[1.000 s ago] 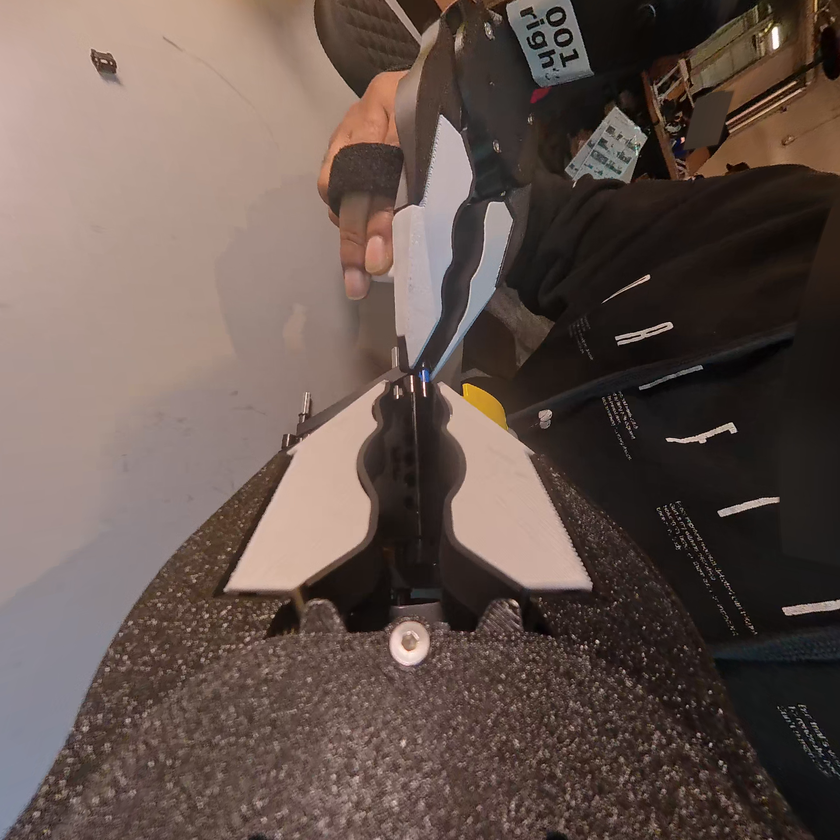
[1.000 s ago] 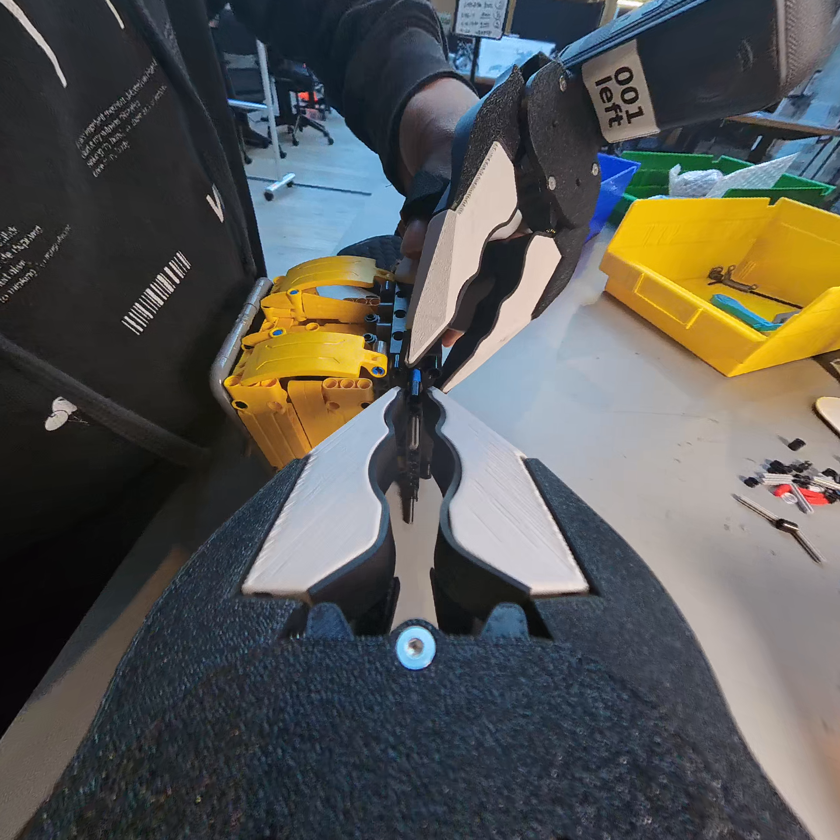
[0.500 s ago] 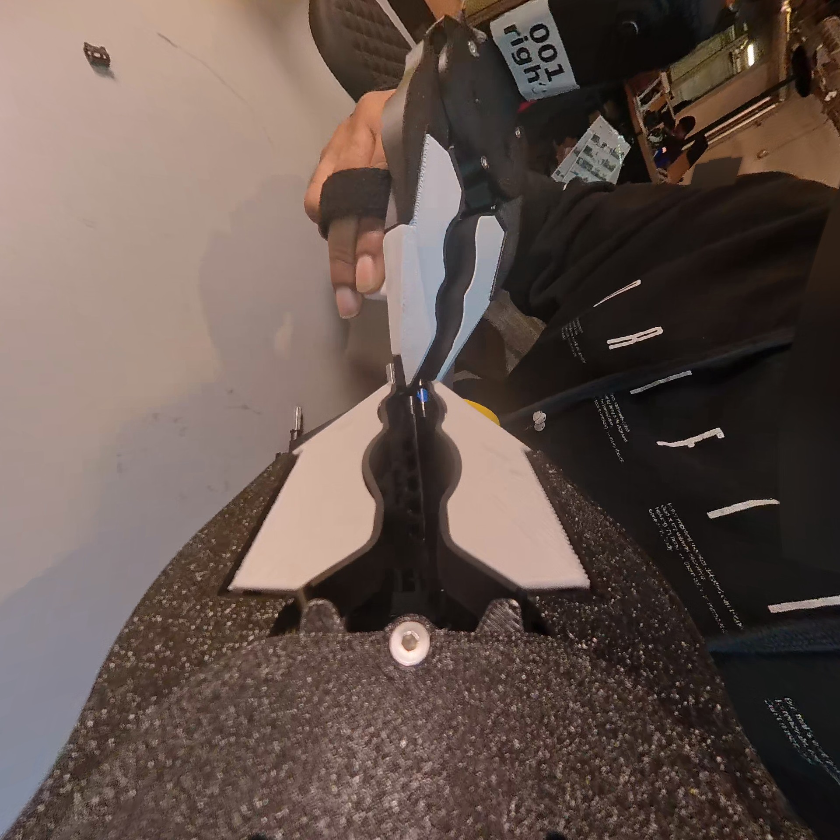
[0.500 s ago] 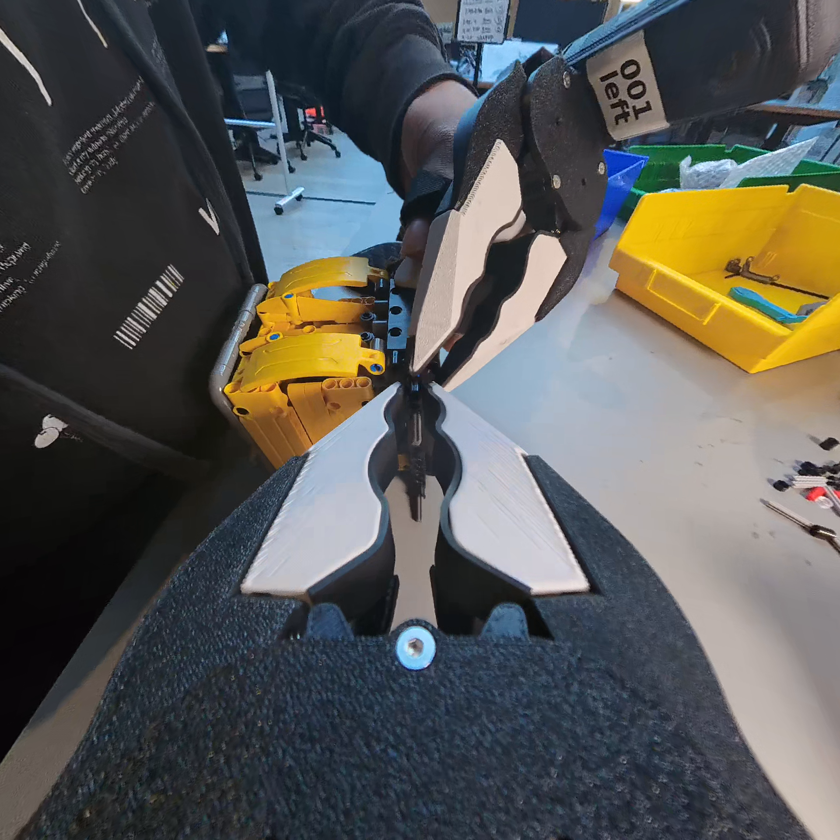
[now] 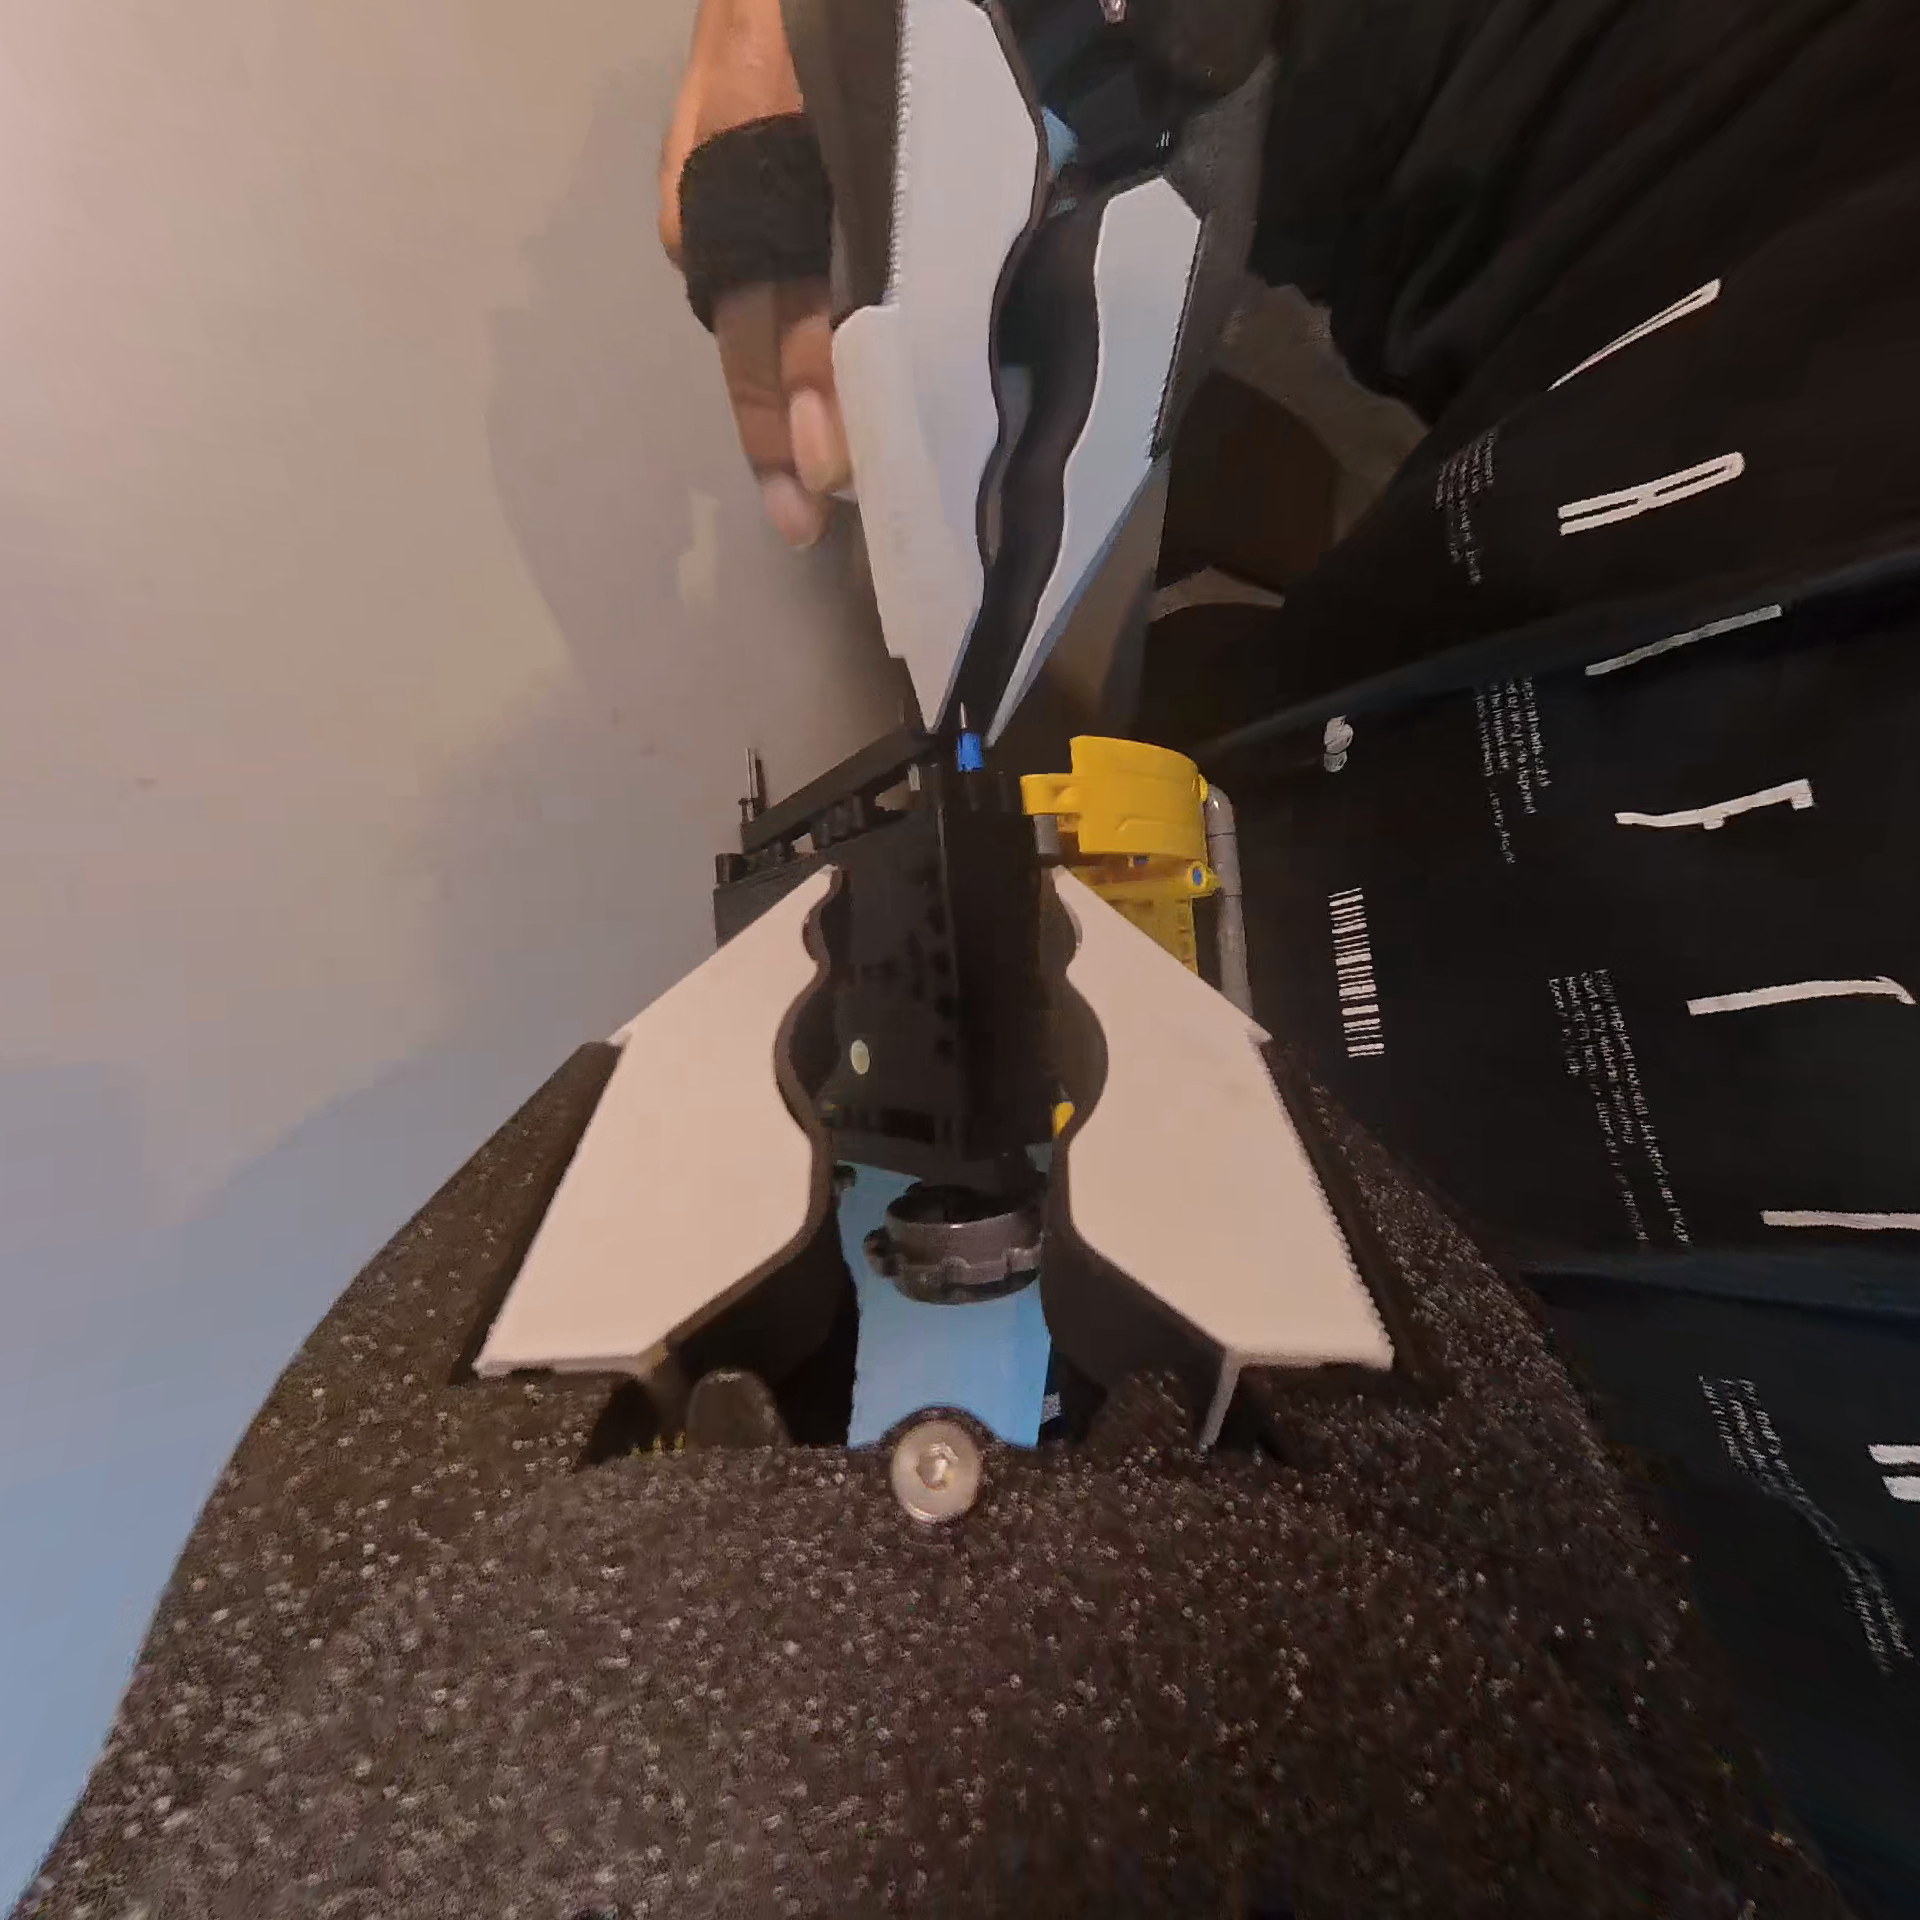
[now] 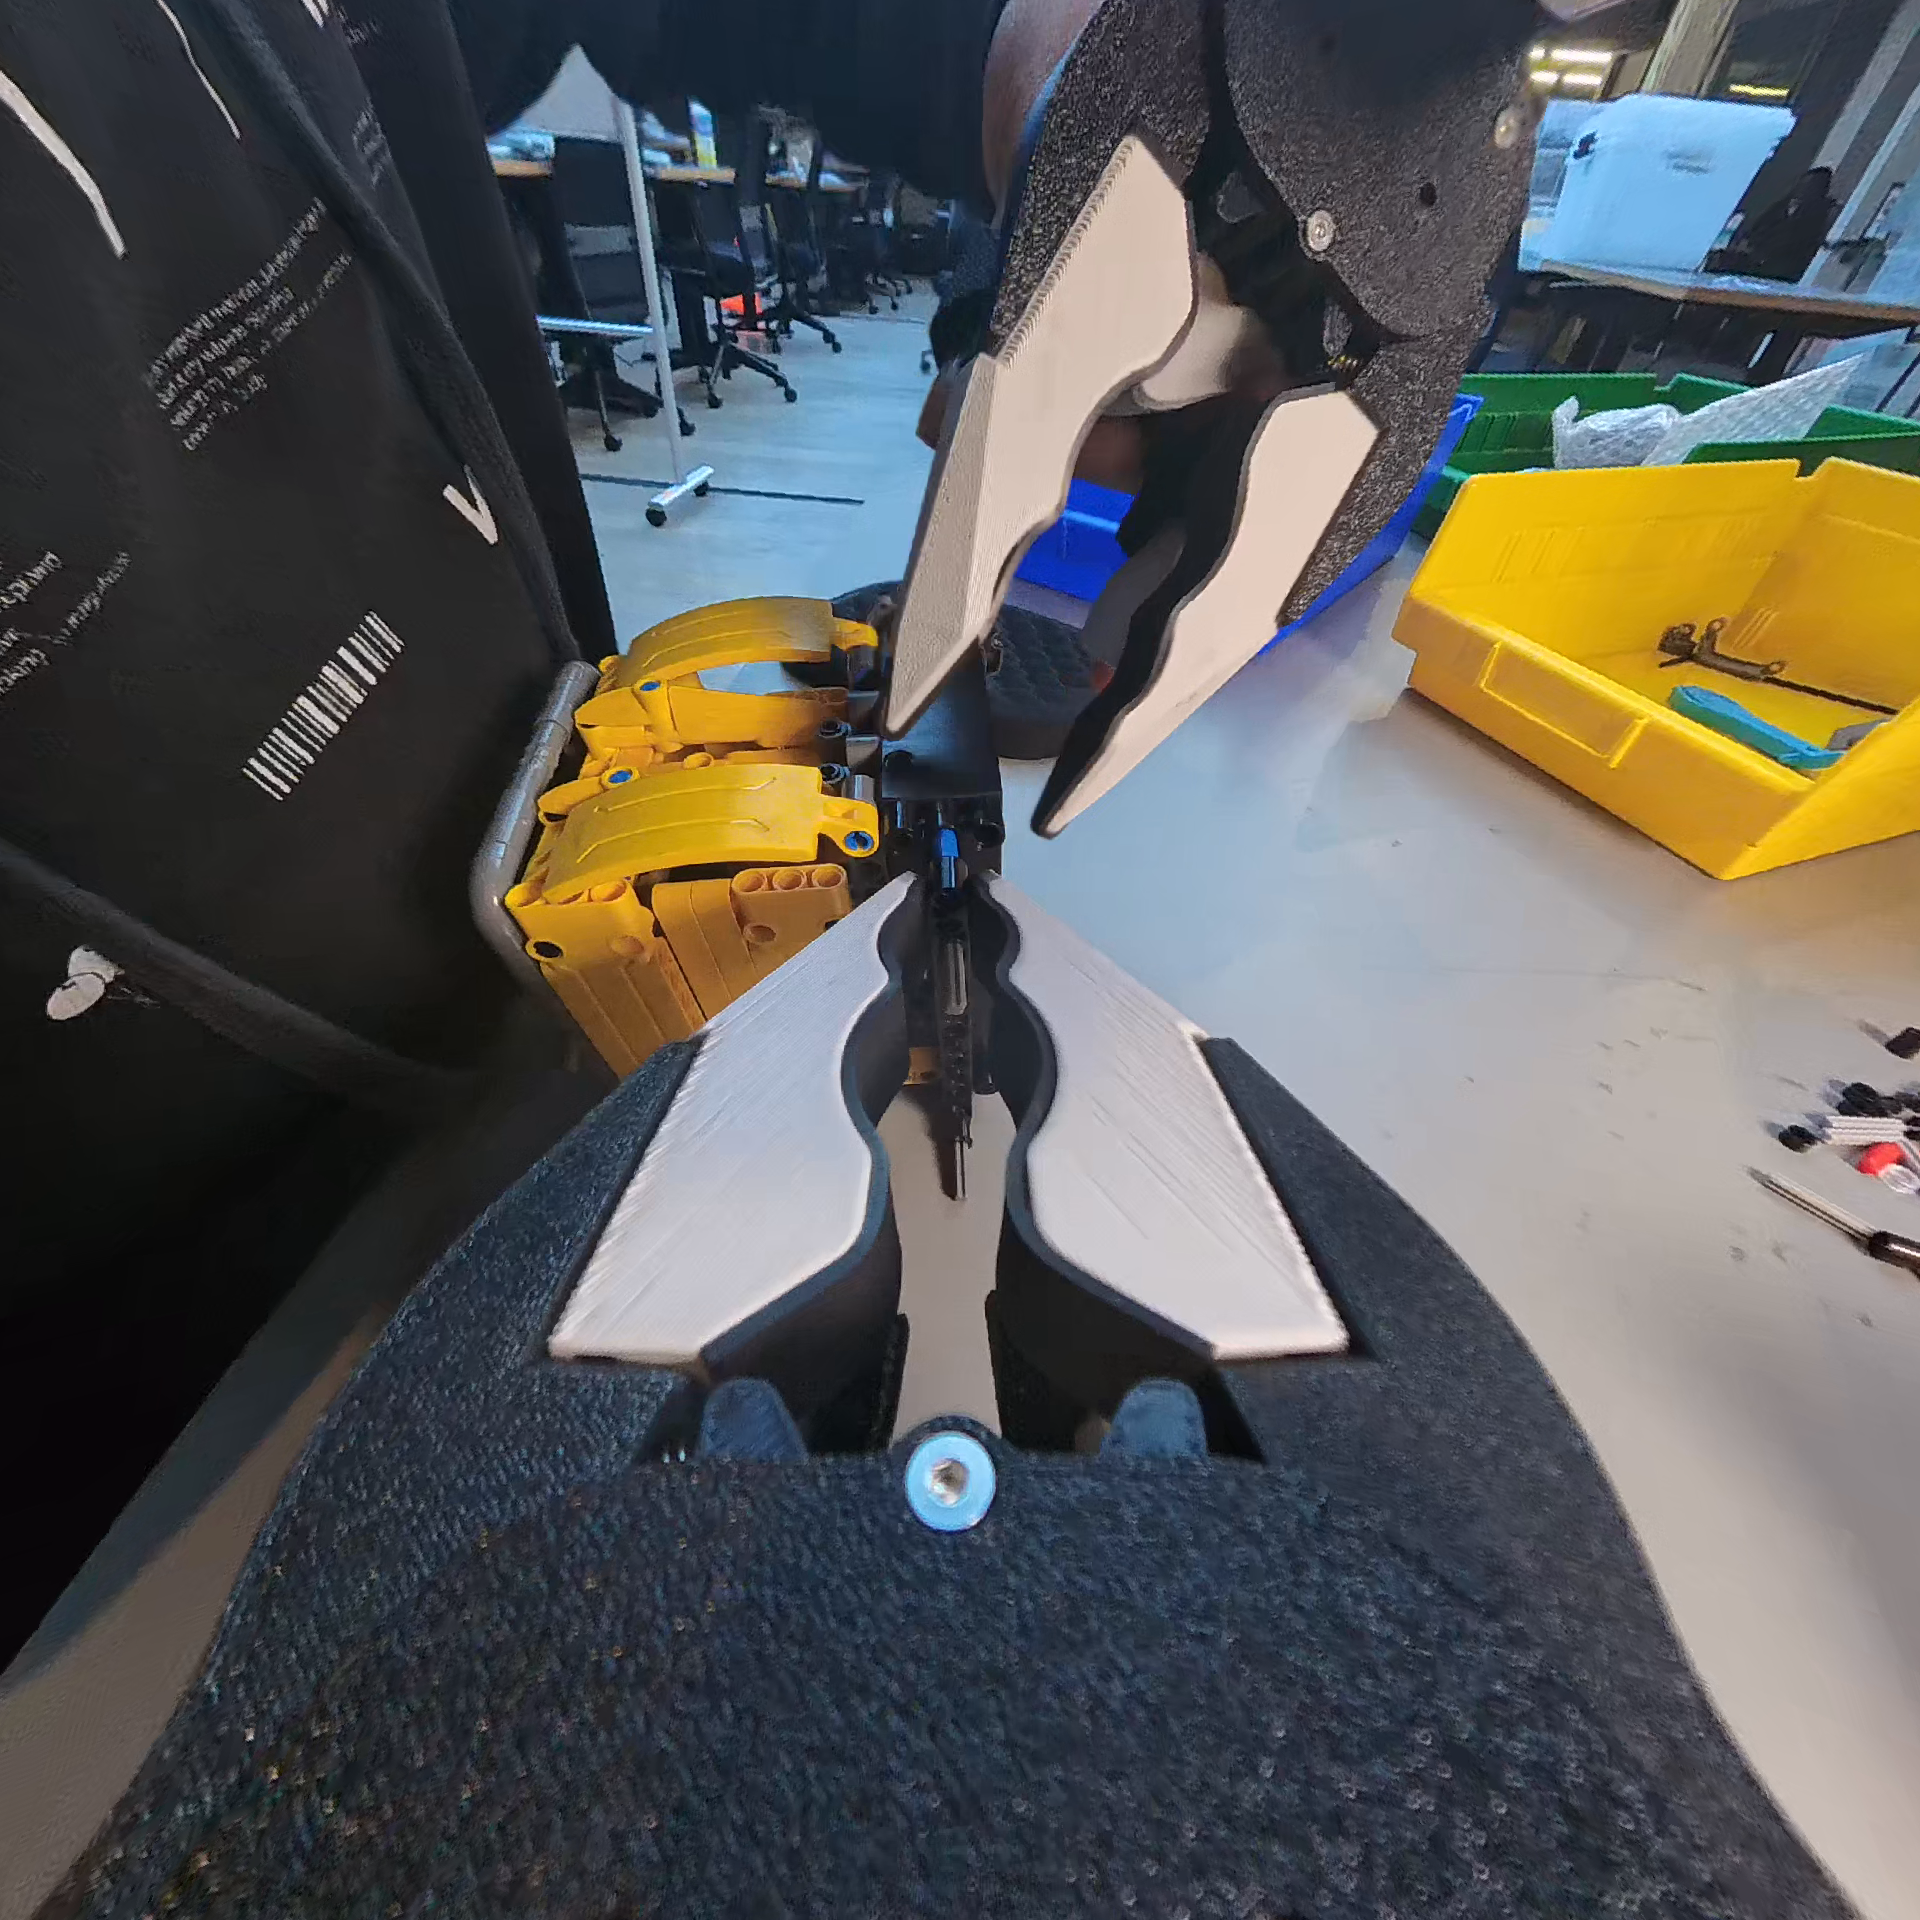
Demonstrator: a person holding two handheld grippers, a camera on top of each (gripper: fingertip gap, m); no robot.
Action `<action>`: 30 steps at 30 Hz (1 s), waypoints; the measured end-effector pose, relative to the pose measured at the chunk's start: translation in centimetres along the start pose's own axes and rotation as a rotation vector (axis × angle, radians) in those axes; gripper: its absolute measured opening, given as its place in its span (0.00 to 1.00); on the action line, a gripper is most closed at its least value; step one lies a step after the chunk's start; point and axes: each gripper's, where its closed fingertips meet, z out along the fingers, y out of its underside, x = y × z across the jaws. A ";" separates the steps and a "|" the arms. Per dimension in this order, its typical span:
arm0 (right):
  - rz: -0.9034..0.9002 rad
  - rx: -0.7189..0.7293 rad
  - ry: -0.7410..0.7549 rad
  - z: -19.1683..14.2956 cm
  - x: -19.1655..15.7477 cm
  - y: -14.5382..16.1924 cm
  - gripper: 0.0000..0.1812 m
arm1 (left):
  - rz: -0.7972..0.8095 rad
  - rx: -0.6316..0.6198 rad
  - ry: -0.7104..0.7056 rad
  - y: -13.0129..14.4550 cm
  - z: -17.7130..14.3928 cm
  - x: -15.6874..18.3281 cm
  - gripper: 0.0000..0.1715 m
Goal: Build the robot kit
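Two grippers meet at one toy model built of studless plastic beams: a black frame [image 5: 935, 935] with rows of round pin holes, and curved, glossy yellow panels [image 6: 696, 821] on the side nearest the person's black printed garment [image 6: 260, 520]. Each gripper has flat, pale grey fingers with a fine ridged print, wavy black inner edges and a rough, speckled black body. The left gripper [image 5: 940, 883] stands partly spread, its jaws apart around the black frame, whose long axis runs straight away from its camera; whether the pads press on the frame cannot be told. The right gripper [image 6: 948, 883] is narrowed almost to touching at the tips, clamped on a thin black axle-like bar [image 6: 951, 997] that runs along its fingers and points back toward its camera, a small blue pin [image 6: 943, 844] just past the tips. Only the left wrist view shows a grey ribbed round part [image 5: 956, 1242] low between its fingers, a light blue strip behind it, and a hand [image 5: 769, 312] with a black fabric band on one finger beside the right gripper [image 5: 961, 727]. Only the right wrist view shows the left gripper [image 6: 961, 774] from outside, the pale tabletop [image 6: 1455, 1039], a yellow bin [image 6: 1579, 665] holding small parts, a green bin [image 6: 1538, 416] behind it, loose black and red bits [image 6: 1860, 1132] at the right, and office chairs [image 6: 748, 270] far behind.
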 end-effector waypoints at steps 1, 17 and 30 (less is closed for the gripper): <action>-0.007 0.000 0.002 0.0 0.0 0.0 0.03 | -0.015 -0.014 0.013 0.1 0.2 0.1 0.18; -0.086 -0.011 0.055 0.6 0.0 -0.1 0.03 | -0.248 0.052 0.227 -1.3 1.4 0.3 0.08; -0.122 -0.027 0.091 0.6 0.0 -0.1 0.02 | -0.311 0.105 0.280 -1.4 1.5 0.2 0.06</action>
